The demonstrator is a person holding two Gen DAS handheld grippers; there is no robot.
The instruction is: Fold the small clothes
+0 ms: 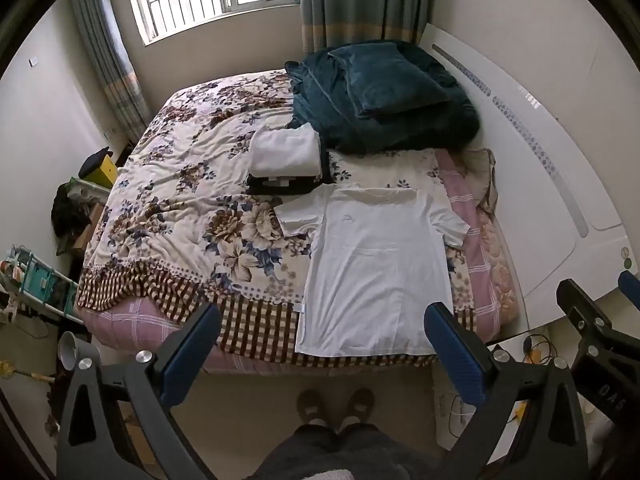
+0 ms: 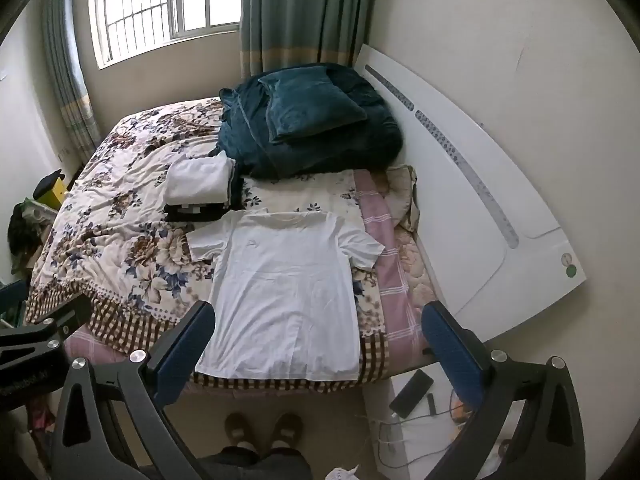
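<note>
Currently you hold both tools wide and empty above the bed's (image 1: 132,312) near edge: left tool (image 1: 320,344), right tool (image 2: 316,344). Shirt (image 1: 376,280) lies flat, face up, sleeves spread, unfolded; stack (image 1: 286,156) beyond it. Judged next: grip one sleeve and hem, fold inward.

Matt white cloth T-shirt (image 1: 376,268) (lightly creased) on quilted bedspread (image 1: 180,200).
</note>
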